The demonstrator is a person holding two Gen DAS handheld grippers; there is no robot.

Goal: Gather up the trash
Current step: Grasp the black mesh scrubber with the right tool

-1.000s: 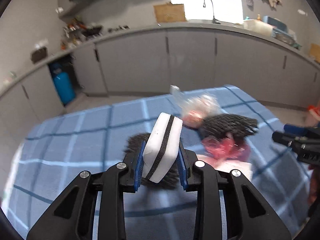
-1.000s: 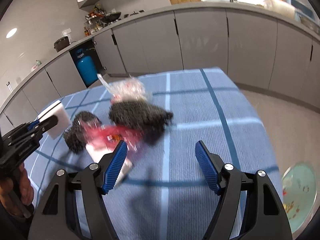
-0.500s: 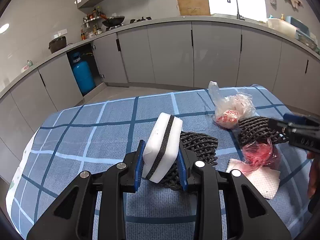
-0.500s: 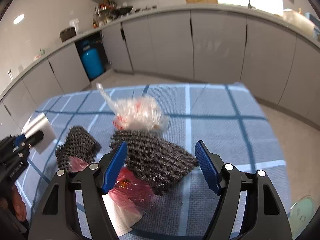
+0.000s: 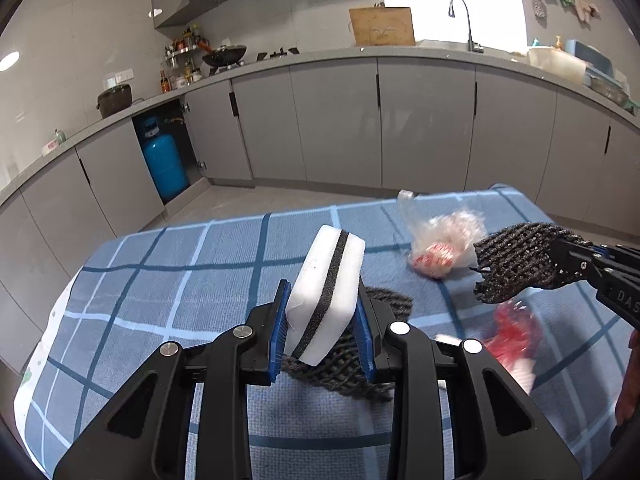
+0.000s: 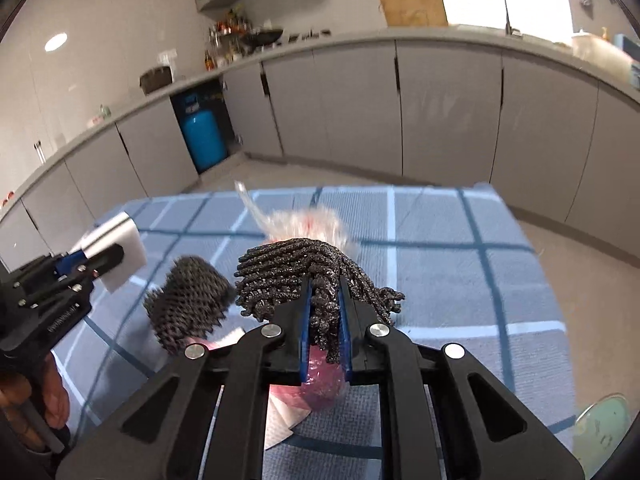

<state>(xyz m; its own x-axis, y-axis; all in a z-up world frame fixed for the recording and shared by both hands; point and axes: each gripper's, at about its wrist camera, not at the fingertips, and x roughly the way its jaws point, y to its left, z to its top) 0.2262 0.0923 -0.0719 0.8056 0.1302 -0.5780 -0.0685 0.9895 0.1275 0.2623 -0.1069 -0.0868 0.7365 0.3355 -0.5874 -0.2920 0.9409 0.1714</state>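
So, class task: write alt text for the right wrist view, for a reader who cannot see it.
The right gripper has just closed on a black foam mesh sleeve above a blue checked tablecloth. At left, the left gripper holds a white sponge block.

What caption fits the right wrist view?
Right gripper shut on a black foam net above the blue checked tablecloth, left gripper alongside holding a white sponge.

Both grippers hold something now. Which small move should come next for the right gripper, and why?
Probably lift it a little higher, straight up. The right gripper, whose jaws have just been closing, is shut on the black foam net. The net hangs close above the red wrapper and the clear plastic bag on the checked tablecloth, so rising first should avoid dragging them.
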